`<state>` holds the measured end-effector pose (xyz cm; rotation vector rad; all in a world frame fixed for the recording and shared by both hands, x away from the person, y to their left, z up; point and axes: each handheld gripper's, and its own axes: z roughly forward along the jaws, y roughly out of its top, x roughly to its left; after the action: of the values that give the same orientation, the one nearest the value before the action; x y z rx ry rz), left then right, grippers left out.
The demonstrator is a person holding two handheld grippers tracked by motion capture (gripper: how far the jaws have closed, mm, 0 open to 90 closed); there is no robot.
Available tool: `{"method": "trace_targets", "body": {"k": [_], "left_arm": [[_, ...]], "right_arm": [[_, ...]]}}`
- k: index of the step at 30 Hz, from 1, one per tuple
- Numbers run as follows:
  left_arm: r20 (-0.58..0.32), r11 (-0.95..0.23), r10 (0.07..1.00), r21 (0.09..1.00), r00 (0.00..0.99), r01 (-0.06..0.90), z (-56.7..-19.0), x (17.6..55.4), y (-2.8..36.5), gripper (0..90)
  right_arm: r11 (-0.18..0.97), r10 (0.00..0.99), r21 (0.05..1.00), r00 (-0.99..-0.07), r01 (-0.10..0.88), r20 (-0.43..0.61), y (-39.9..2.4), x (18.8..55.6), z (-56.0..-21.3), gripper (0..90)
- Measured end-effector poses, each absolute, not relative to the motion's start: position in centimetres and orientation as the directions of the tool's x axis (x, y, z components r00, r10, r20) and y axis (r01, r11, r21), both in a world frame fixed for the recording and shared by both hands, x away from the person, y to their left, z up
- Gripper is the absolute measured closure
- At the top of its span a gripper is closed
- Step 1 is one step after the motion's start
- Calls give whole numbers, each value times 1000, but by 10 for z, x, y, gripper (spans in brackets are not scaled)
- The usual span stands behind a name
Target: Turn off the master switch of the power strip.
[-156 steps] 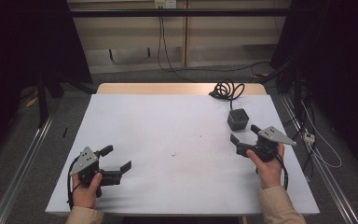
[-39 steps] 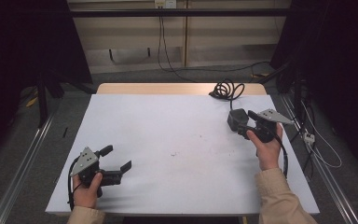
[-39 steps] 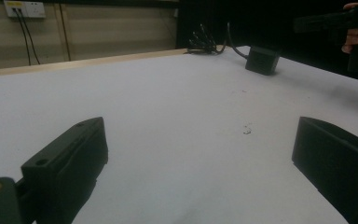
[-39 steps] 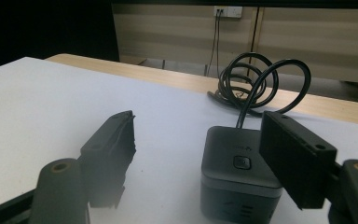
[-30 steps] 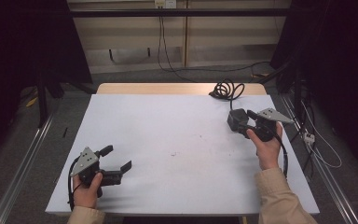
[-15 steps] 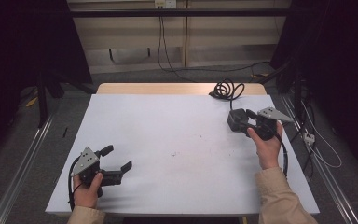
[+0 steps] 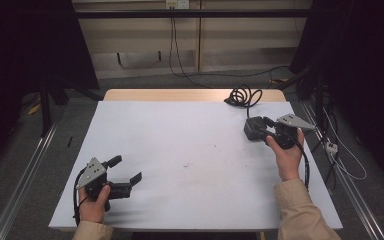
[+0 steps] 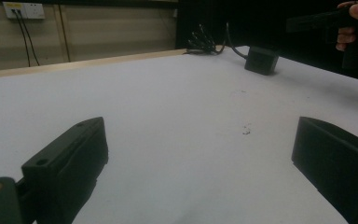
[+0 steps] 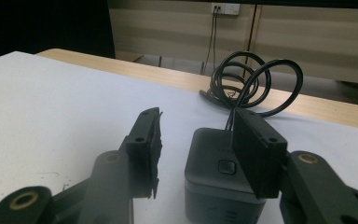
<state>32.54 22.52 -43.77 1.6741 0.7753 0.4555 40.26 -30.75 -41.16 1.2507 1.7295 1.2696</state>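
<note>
Since five seconds back the right gripper [image 7: 263, 126] has travelled from the table's [image 7: 180, 150] near-right area up toward two o'clock, and now sits at the small black box [image 7: 251, 128], its cable [image 7: 244, 96] coiled beyond at one o'clock. Its jaws stand apart, one on each side of the box's near corner, not yet clamped. The left gripper [image 7: 128, 171], jaws wide apart and holding nothing, rests at seven o'clock. Judging from this, the grasp remains to be made.
</note>
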Motion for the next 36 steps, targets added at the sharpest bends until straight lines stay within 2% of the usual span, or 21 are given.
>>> {"method": "trace_targets", "body": {"k": [7, 36], "left_arm": [[-108, -101, 704, 963, 702, 250, -438, 325, 225, 32], [-111, -99, 706, 962, 699, 253, -439, 326, 223, 32]], "right_arm": [[85, 943, 942, -332, 323, 29, -307, 406, -413, 588], [81, 938, 937, -344, 339, 43, -306, 418, -419, 719]]}}
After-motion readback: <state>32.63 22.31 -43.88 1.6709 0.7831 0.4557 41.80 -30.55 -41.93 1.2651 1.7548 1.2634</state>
